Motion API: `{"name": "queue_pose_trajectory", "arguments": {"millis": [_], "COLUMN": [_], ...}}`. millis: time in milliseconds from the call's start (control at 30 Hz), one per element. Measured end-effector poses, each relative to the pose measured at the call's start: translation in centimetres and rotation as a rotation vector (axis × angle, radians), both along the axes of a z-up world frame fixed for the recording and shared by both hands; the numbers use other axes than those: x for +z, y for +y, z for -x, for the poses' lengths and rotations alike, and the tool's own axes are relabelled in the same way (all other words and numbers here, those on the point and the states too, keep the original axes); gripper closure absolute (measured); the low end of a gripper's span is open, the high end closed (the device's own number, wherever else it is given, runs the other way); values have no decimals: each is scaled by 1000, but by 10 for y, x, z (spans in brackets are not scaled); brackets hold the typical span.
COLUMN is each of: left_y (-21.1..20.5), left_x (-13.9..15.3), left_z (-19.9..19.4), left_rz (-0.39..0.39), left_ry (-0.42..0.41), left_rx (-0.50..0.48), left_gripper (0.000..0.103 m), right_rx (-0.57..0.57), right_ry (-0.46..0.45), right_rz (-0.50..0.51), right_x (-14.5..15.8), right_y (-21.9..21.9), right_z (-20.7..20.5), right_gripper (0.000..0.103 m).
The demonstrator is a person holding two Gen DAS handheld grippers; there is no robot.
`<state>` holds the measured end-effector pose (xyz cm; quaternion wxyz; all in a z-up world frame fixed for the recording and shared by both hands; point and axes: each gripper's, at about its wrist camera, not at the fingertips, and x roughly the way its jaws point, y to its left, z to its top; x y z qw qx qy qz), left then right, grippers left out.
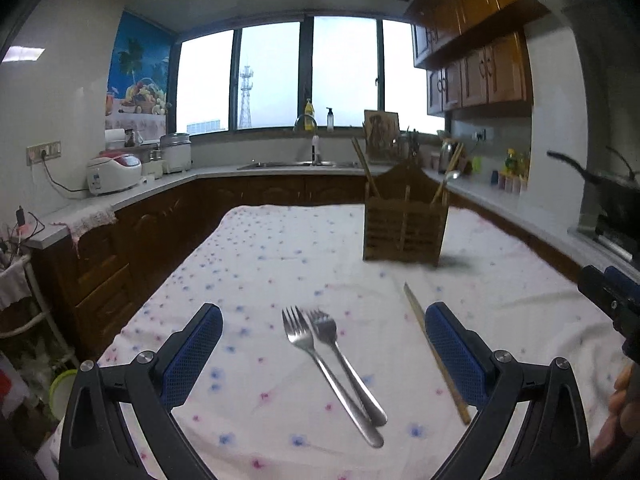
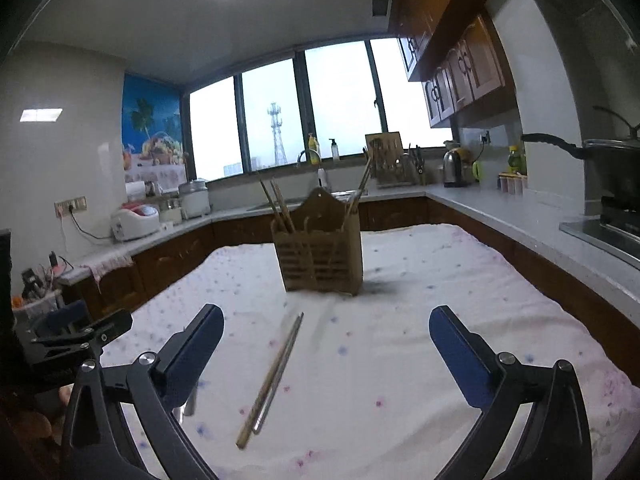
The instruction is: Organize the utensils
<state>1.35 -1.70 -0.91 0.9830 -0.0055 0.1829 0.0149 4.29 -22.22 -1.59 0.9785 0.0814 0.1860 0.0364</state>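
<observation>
Two steel forks lie crossed on the flowered tablecloth, between the open jaws of my left gripper. A wooden chopstick lies by the left gripper's right finger. A wooden utensil holder stands farther back with chopsticks and a spoon in it. In the right wrist view the holder stands ahead, and a chopstick lies on the cloth with a thin metal piece beside it, left of centre. My right gripper is open and empty above the cloth.
Kitchen counters run around the table on the left, back and right, with rice cookers, a sink and a kettle. A pan on a stove is at far right. The other gripper shows at the right edge of the left wrist view.
</observation>
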Motion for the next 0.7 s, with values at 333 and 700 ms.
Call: {"name": "queue_pose_trajectory", "arguments": {"millis": [333,700], "left_y": [-3,-2], "left_x": [-3,-11], "left_z": [-4,-13], "left_rz": [-15,-17], "left_ry": [-20,-26], "left_rx": [10,36], "left_gripper": [1,1], "right_rx": [0,10], "right_ry": [-27,-8], "right_rz": [10,12], "right_x": [-5,-11], "right_y": [1,1], "right_z": [6,5], "right_gripper": [0,0]}}
